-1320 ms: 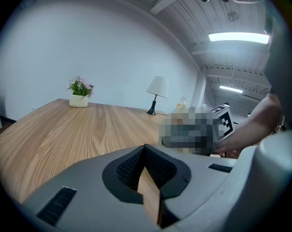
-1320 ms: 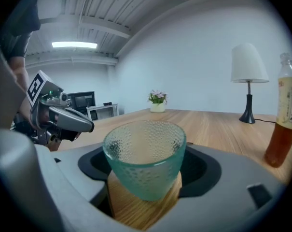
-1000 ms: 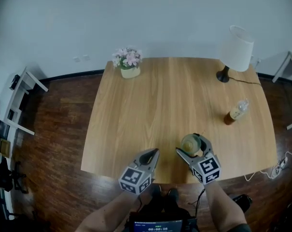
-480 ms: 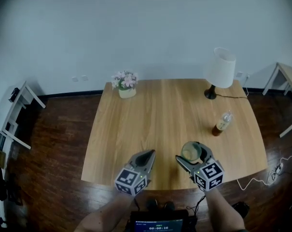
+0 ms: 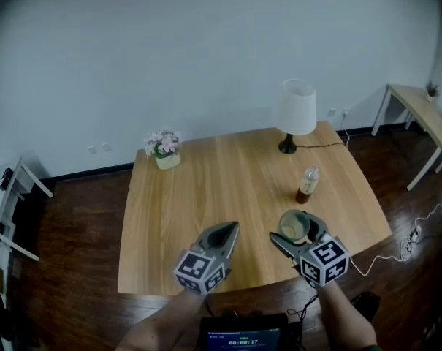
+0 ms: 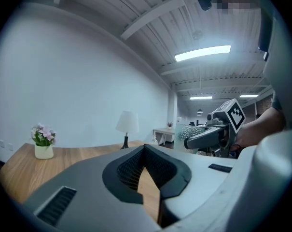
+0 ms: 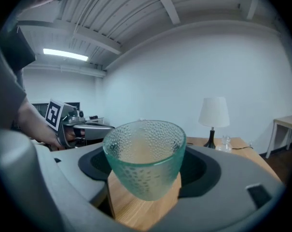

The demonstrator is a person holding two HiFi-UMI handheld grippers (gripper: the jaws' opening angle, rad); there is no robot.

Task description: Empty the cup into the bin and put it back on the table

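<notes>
A pale green dimpled glass cup stands upright between the jaws of my right gripper, which is shut on its sides. In the head view the right gripper holds the cup above the near right part of the wooden table. I cannot tell what the cup holds. My left gripper hovers beside it to the left, shut and holding nothing, its tips together. No bin shows in any view.
On the table stand a flower pot at the far left, a white lamp at the far right and a small bottle just beyond the cup. A side table and a floor cable lie right.
The head view has pulled back and swung right, so the table looks smaller and more floor shows on the right. Both grippers keep their places in the frame, the cup still held.
</notes>
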